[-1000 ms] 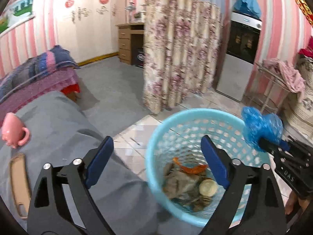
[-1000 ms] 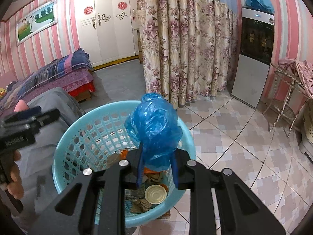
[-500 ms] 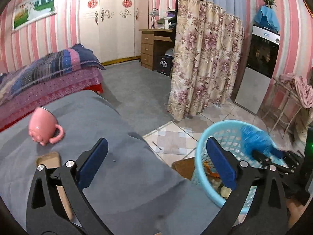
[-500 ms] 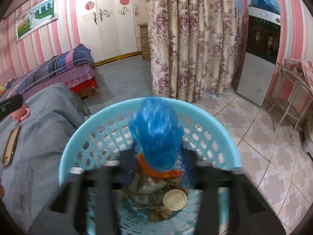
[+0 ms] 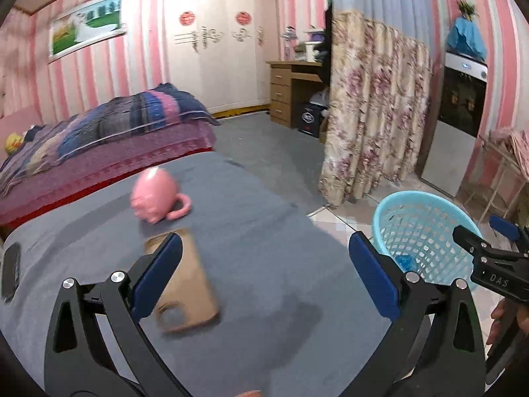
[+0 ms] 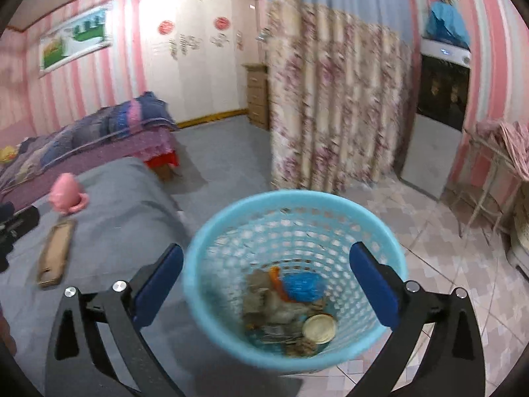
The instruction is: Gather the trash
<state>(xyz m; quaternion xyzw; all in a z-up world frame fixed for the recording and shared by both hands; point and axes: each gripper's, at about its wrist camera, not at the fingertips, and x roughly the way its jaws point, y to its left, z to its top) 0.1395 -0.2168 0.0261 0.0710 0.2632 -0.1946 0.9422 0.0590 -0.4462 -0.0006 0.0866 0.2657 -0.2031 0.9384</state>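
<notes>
A light blue plastic basket [image 6: 228, 218] stands on the tiled floor beside the grey-covered table. Inside lie a crumpled blue plastic bag [image 6: 302, 286], an orange scrap, a round can lid and other trash. My right gripper [image 6: 266, 276] is open and empty, just above the basket. My left gripper [image 5: 264, 269] is open and empty over the grey table [image 5: 271, 231]. The basket [image 5: 420, 198] and the bag [image 5: 405, 260] also show at the right of the left wrist view, with the right gripper [image 5: 489, 235] above them.
On the table lie a pink mug [image 5: 155, 200] on its side, a tan flat case [image 5: 186, 284] and a dark object [image 5: 10, 273] at the left edge. A bed [image 5: 99, 139], a floral curtain [image 5: 373, 109] and a metal rack [image 6: 492, 178] stand around.
My right gripper opened and the blue bag dropped into the basket. My left gripper swung left, from over the basket to over the table.
</notes>
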